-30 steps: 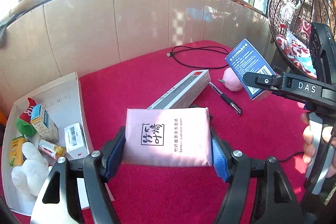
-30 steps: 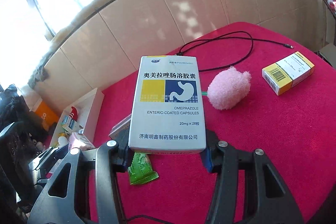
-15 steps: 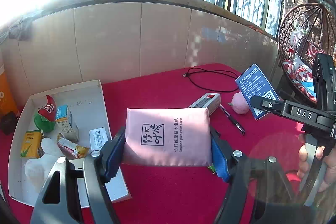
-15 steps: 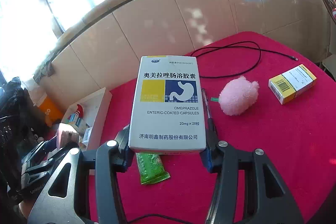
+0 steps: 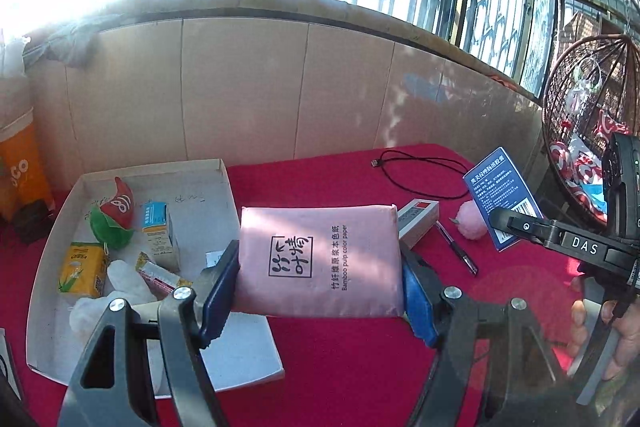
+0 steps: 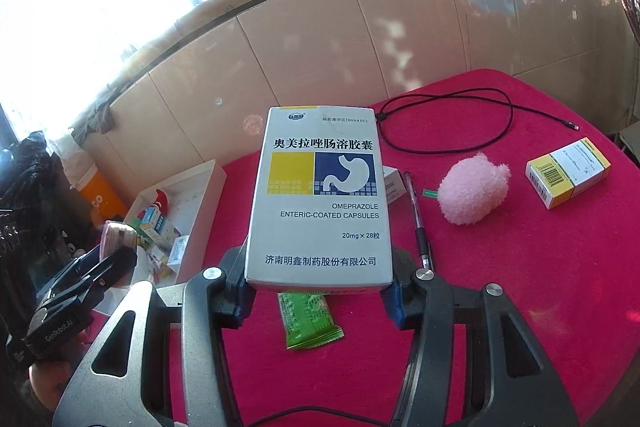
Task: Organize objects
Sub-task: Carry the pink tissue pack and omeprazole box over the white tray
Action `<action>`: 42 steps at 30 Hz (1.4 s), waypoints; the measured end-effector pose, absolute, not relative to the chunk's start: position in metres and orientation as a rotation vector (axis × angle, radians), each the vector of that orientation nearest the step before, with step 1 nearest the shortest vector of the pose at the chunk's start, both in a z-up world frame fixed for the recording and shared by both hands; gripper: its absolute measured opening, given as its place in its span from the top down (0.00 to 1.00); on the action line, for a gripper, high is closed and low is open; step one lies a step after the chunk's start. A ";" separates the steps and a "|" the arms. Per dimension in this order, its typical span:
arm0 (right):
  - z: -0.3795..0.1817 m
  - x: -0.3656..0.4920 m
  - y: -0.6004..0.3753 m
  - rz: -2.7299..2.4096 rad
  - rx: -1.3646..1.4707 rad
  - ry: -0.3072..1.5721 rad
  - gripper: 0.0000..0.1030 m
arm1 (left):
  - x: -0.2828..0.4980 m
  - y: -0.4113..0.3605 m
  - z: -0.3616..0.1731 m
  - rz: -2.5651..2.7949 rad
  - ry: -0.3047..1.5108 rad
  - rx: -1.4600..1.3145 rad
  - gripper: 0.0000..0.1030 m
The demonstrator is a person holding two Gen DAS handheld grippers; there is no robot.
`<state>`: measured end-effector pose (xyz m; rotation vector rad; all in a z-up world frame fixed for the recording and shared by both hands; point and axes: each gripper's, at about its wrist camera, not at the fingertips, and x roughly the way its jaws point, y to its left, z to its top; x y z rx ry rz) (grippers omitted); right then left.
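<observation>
You have several small items already in the white tray (image 5: 52, 311) at nine o'clock, both jaws clamp cargo above the bench (image 6: 520, 307), tissue pack (image 5: 320, 259) left and capsule box (image 6: 320, 195) right, while the pen (image 6: 418, 223), pink pompom (image 6: 472, 189), yellow box (image 6: 568, 173) and green sachet (image 6: 308, 319) remain.

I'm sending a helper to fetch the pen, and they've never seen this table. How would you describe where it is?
On the red tablecloth, look between the fluffy pink toy and the white-and-red long box. The pen lies flat there: a thin dark stick with a clear barrel, the only slim writing tool among boxes and plush.
</observation>
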<state>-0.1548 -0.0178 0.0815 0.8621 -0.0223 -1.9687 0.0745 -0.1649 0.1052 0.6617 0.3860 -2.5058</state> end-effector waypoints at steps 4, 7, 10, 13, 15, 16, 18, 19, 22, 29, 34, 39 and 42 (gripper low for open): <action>0.083 -0.150 -0.022 -1.960 0.857 -0.006 0.51 | 0.081 -0.170 0.107 -2.494 0.400 0.635 0.29; 0.085 -0.146 -0.026 -1.949 0.851 0.007 0.51 | 0.087 -0.173 0.109 -2.486 0.412 0.615 0.29; 0.086 -0.142 -0.030 -1.938 0.843 0.019 0.51 | 0.091 -0.176 0.110 -2.478 0.418 0.603 0.29; 0.087 -0.138 -0.033 -1.930 0.841 0.029 0.51 | 0.096 -0.179 0.110 -2.472 0.430 0.591 0.29; 0.087 -0.136 -0.035 -1.927 0.839 0.034 0.51 | 0.098 -0.181 0.110 -2.467 0.436 0.583 0.29; 0.088 -0.136 -0.035 -1.925 0.839 0.036 0.51 | 0.099 -0.182 0.110 -2.466 0.439 0.580 0.29; 0.088 -0.134 -0.036 -1.924 0.836 0.039 0.51 | 0.101 -0.184 0.111 -2.461 0.445 0.574 0.29; 0.088 -0.134 -0.037 -1.923 0.836 0.041 0.51 | 0.103 -0.186 0.111 -2.459 0.448 0.570 0.29; 0.089 -0.133 -0.038 -1.919 0.834 0.047 0.51 | 0.106 -0.188 0.112 -2.453 0.455 0.559 0.29; 0.090 -0.130 -0.043 -1.908 0.833 0.061 0.51 | 0.114 -0.194 0.113 -2.433 0.476 0.534 0.29; 0.092 -0.126 -0.048 -1.895 0.827 0.072 0.51 | 0.121 -0.199 0.113 -2.419 0.490 0.518 0.29; 0.095 -0.120 -0.054 -1.883 0.815 0.087 0.51 | 0.128 -0.205 0.112 -2.405 0.509 0.502 0.29; 0.096 -0.116 -0.058 -1.877 0.810 0.096 0.51 | 0.133 -0.207 0.112 -2.398 0.516 0.489 0.29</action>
